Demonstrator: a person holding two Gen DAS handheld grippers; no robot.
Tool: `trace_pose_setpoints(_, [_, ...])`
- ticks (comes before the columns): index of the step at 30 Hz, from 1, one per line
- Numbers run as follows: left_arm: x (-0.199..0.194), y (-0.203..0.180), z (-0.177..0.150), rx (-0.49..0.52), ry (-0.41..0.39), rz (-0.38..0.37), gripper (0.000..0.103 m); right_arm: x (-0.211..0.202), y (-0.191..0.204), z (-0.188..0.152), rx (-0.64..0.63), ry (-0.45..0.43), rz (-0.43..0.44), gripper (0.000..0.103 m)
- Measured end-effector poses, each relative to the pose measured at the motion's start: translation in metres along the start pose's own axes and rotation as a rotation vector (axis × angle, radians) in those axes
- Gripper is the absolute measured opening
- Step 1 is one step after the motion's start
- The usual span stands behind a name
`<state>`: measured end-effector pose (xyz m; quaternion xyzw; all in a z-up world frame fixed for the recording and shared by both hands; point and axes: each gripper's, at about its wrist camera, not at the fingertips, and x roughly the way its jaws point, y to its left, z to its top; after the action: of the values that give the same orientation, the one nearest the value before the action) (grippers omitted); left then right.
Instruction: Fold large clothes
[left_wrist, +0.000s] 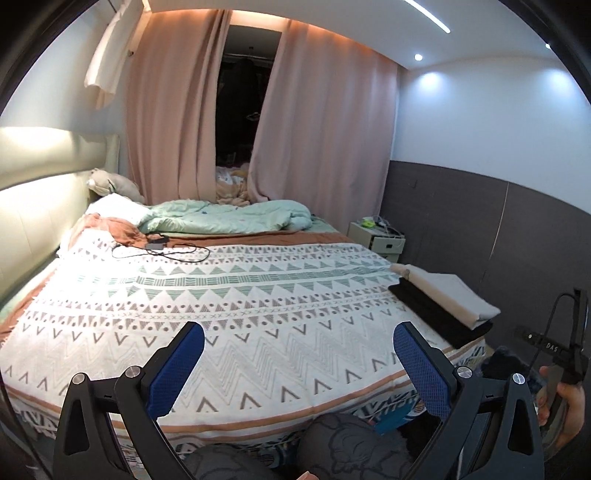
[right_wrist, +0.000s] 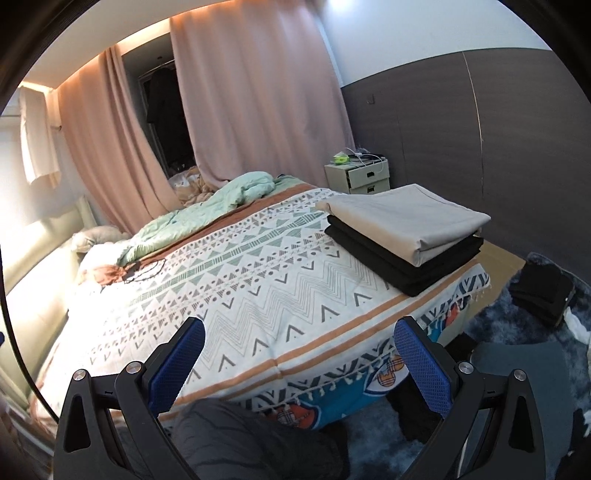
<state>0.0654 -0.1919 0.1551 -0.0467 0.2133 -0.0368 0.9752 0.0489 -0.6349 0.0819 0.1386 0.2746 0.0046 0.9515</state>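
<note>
A stack of folded clothes, a beige piece (right_wrist: 410, 218) on top of black pieces (right_wrist: 399, 258), lies on the right near corner of the bed; it also shows in the left wrist view (left_wrist: 443, 299). The bed is covered by a white patterned blanket (left_wrist: 221, 295) (right_wrist: 236, 280). My left gripper (left_wrist: 298, 343) is open and empty above the bed's near edge. My right gripper (right_wrist: 298, 341) is open and empty, also above the near edge, left of the stack. The right gripper's body and the hand holding it show at the left view's right edge (left_wrist: 565, 354).
A crumpled green duvet (left_wrist: 225, 216) and pillows lie at the bed's far side. A black cable (left_wrist: 162, 251) lies on the blanket. A bedside cabinet (right_wrist: 358, 177) stands by the wall. Dark clothes (right_wrist: 543, 291) lie on the blue rug at the right. The person's knees (left_wrist: 332, 443) are below the grippers.
</note>
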Motion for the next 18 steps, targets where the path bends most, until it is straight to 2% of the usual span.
trace_pose_setpoints(10, [0.011, 0.006, -0.024, 0.047, 0.007, 0.076, 0.102, 0.024, 0.010, -0.030, 0.000, 0.019, 0.031, 0.103])
trace_pose_setpoints(18, [0.039, 0.011, -0.022, 0.060, 0.031, 0.077, 0.102, 0.046, 0.019, -0.033, 0.003, 0.023, 0.026, 0.103])
